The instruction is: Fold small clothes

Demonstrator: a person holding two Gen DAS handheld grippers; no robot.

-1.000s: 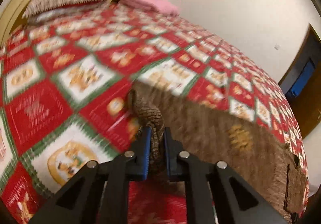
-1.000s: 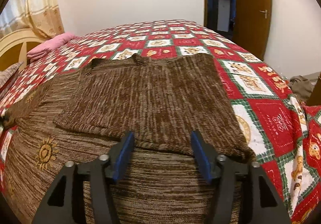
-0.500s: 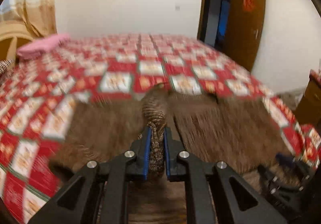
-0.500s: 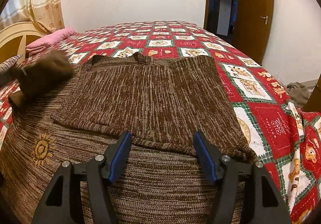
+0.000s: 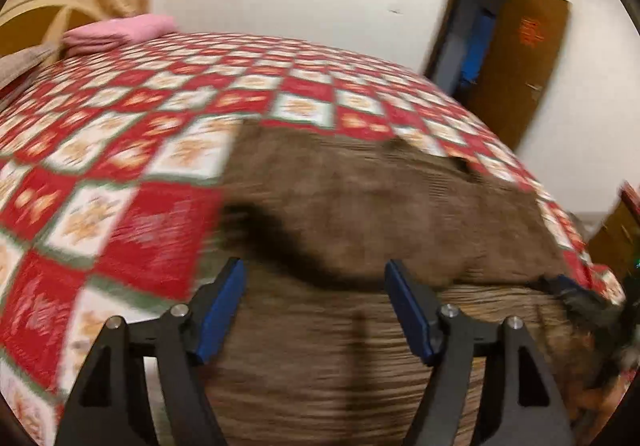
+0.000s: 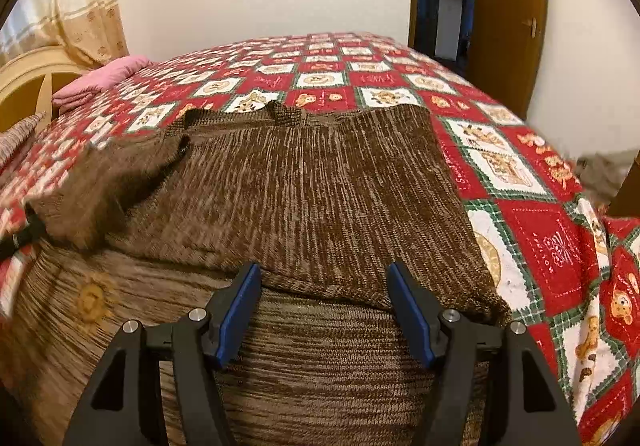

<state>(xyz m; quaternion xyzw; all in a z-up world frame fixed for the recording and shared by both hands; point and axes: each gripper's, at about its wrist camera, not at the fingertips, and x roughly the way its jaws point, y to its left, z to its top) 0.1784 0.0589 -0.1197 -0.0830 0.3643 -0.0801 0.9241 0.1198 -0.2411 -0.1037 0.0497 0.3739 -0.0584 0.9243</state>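
Observation:
A brown knitted sweater (image 6: 320, 186) lies flat on the red, white and green quilt (image 6: 532, 230), with its right side folded over the body. Its left sleeve (image 6: 108, 182), blurred, lies dropped across the left part of the body. My left gripper (image 5: 314, 270) hovers over the sweater (image 5: 360, 198); its jaws are opening and nothing is between the blue pads (image 5: 224, 298). Low over the near hem, my right gripper (image 6: 323, 270) stands open, and the fold's edge runs between its fingers untouched.
A folded pink blanket (image 6: 104, 78) and a cream headboard (image 6: 28, 86) are at the far left by a curtain (image 6: 80, 6). A brown door (image 6: 508, 18) stands open at the right. The bed's edge drops off at the right.
My left gripper carried the sleeve from the left side across onto the sweater's body, then its jaws spread and let it go. The right gripper stayed where it was.

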